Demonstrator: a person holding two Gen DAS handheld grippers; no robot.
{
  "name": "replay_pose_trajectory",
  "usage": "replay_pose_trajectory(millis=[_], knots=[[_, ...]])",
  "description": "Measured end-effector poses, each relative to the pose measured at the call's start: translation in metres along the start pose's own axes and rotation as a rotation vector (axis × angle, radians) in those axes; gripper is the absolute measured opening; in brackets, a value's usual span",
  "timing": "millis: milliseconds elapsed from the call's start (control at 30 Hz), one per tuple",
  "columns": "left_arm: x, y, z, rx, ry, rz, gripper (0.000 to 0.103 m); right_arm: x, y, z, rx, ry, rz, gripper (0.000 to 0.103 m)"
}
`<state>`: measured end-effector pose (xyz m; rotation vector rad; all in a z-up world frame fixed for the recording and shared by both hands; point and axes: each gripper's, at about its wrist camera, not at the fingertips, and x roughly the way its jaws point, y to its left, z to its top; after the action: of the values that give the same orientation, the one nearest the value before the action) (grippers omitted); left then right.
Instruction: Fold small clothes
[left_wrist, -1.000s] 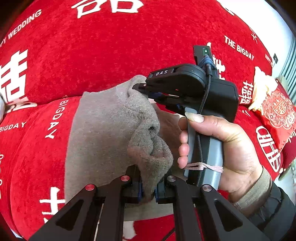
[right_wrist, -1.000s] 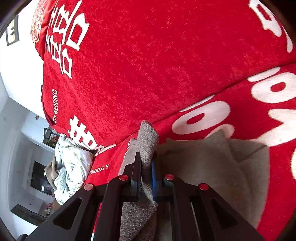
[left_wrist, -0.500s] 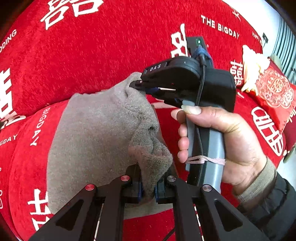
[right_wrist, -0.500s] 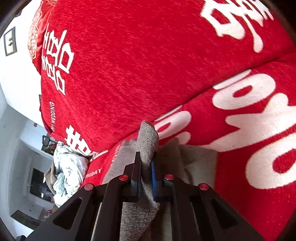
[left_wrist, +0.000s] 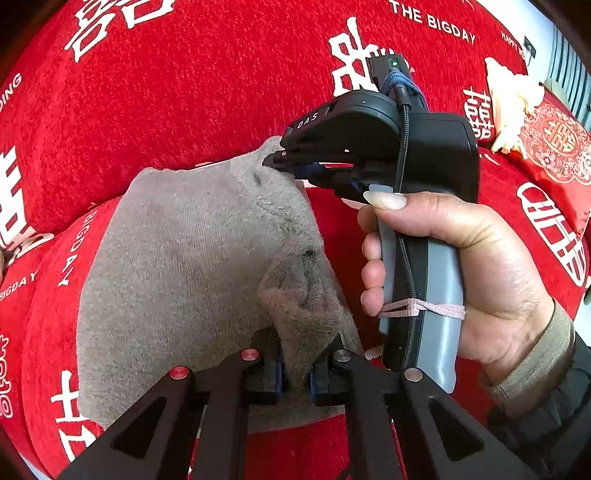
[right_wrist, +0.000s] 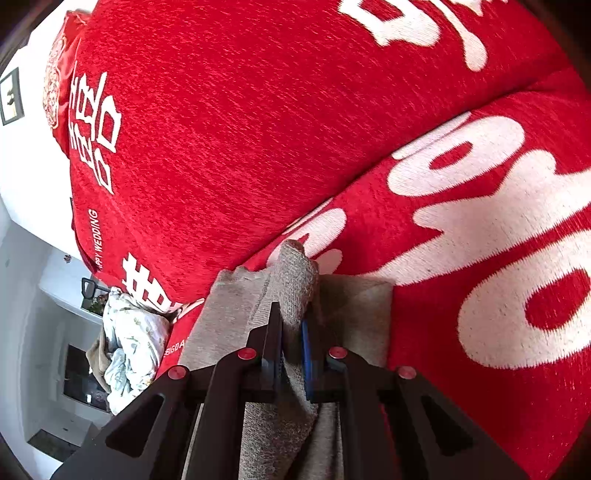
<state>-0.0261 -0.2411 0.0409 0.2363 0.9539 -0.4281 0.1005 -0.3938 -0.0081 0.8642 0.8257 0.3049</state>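
Grey-brown knit, a small garment (left_wrist: 184, 266) lies on the red sofa cover (left_wrist: 207, 103). The left gripper (left_wrist: 295, 373) pinches a bunched corner; beyond it, the right gripper (left_wrist: 284, 162), held in a hand (left_wrist: 461, 266), clamps the far corner.
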Motion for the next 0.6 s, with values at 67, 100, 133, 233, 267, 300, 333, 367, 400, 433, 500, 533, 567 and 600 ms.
replay_pose_trajectory(millis=[67,100,133,233,267,300,333,367,400,433,500,533,567,600], knots=[[0.001,-0.001,0.001,0.006,0.002,0.006,0.010,0.001,-0.003,-0.002,-0.001,0.001,-0.010,0.009],[0.002,-0.001,0.001,0.008,0.003,0.009,0.010,0.001,-0.005,-0.002,-0.002,0.001,-0.013,0.009],[0.003,-0.002,0.001,0.010,0.004,0.012,0.010,0.002,-0.006,-0.004,-0.001,0.002,-0.015,0.009],[0.006,-0.003,-0.001,0.018,0.006,0.024,0.010,0.004,-0.009,-0.006,-0.003,0.004,-0.028,0.009],[0.007,-0.004,-0.002,0.022,0.005,0.028,0.010,0.005,-0.011,-0.007,-0.002,0.004,-0.030,0.009],[0.008,-0.004,-0.003,0.027,0.003,0.033,0.010,0.005,-0.012,-0.007,-0.001,0.004,-0.030,0.009],[0.008,-0.005,-0.003,0.028,0.002,0.035,0.010,0.006,-0.013,-0.008,0.001,0.004,-0.031,0.009],[0.009,-0.005,-0.004,0.029,0.002,0.036,0.010,0.006,-0.014,-0.008,0.001,0.003,-0.033,0.009],[0.010,-0.004,-0.004,0.029,0.003,0.037,0.010,0.006,-0.015,-0.008,0.000,0.002,-0.035,0.009],[0.010,-0.004,-0.004,0.028,0.003,0.037,0.010,0.006,-0.016,-0.008,0.001,0.002,-0.036,0.009],[0.010,-0.003,-0.004,0.029,0.003,0.036,0.010,0.006,-0.016,-0.008,0.001,0.001,-0.040,0.009],[0.011,-0.003,-0.004,0.028,0.003,0.036,0.010,0.006,-0.017,-0.009,-0.001,0.001,-0.044,0.009],[0.011,-0.004,-0.004,0.028,0.002,0.038,0.010,0.006,-0.017,-0.009,-0.002,0.002,-0.047,0.009],[0.012,-0.005,-0.004,0.028,0.001,0.039,0.010,0.007,-0.017,-0.009,-0.003,0.002,-0.052,0.009]])
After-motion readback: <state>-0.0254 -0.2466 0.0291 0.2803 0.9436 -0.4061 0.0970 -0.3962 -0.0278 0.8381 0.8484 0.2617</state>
